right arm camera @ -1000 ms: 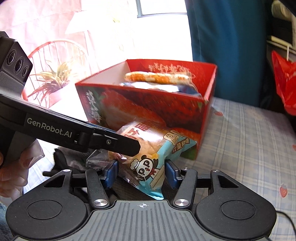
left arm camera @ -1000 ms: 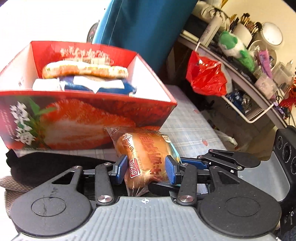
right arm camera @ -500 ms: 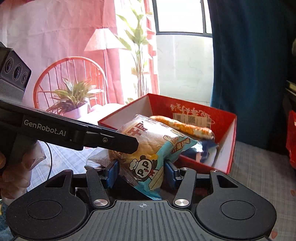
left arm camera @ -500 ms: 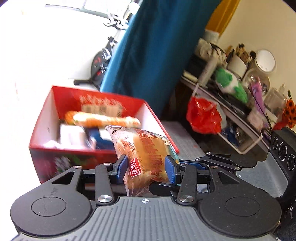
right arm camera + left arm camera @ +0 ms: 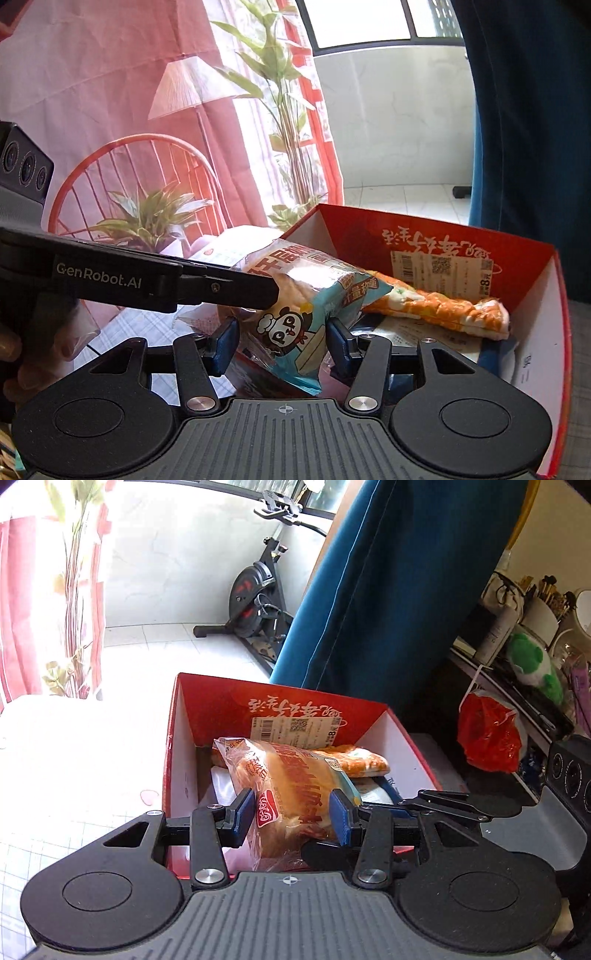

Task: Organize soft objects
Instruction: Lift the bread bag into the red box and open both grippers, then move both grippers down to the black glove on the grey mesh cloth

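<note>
Crinkly plastic bread packet (image 5: pixel 291 794) is pinched by both the left hand-held gripper (image 5: pixel 291 814) and right hand-held gripper (image 5: pixel 282 345) above the red box (image 5: pixel 177 746); its lower end and the box's contents underneath are mostly hidden.

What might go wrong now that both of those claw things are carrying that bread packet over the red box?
The bread packet is soft and pinched by the left gripper and the right gripper together; if the hands drift apart, the wrapper could tear or slip free.

The red box already holds an orange packet and other things, so the bread could land askew on top or be squashed.

Coming down, a gripper could catch the box's near wall.
</note>
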The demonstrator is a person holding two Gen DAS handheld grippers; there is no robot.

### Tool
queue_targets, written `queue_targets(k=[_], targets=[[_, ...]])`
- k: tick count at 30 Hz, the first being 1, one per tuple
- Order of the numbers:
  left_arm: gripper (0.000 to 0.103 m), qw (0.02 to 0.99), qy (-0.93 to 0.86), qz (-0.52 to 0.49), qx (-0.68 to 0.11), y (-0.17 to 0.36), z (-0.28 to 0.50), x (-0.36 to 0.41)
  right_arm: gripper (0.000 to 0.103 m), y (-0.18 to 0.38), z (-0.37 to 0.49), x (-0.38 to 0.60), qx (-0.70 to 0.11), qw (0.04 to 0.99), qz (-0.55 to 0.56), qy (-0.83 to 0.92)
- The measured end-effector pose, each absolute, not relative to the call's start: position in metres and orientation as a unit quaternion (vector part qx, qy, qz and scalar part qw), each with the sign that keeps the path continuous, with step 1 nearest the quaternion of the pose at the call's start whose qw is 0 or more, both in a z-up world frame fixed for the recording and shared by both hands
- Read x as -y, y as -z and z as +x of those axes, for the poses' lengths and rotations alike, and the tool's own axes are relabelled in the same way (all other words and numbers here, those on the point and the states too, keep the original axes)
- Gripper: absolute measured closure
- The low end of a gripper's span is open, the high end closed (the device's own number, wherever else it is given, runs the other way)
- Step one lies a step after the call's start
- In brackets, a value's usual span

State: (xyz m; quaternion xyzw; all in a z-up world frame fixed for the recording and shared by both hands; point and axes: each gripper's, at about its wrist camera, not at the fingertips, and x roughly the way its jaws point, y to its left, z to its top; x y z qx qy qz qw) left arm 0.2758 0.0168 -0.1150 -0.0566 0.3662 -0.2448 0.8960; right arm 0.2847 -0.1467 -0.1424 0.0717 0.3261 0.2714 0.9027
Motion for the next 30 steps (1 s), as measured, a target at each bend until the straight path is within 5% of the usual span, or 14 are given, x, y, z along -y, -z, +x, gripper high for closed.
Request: queue_targets(k=[27, 30], targets=[[0.056, 0.916, 0.189, 0.004, -0.353, 0.119, 0.281, -0.016, 0.053, 0.161, 0.309, 0.133, -0.359, 0.895, 0.027, -0.264], [0.056, 0.920, 0.185, 0.006, -0.345, 0.115, 0.276, -0.014, 0.061, 0.149, 0.300, 0.142, -0.340, 0.905, 0.027, -0.255]])
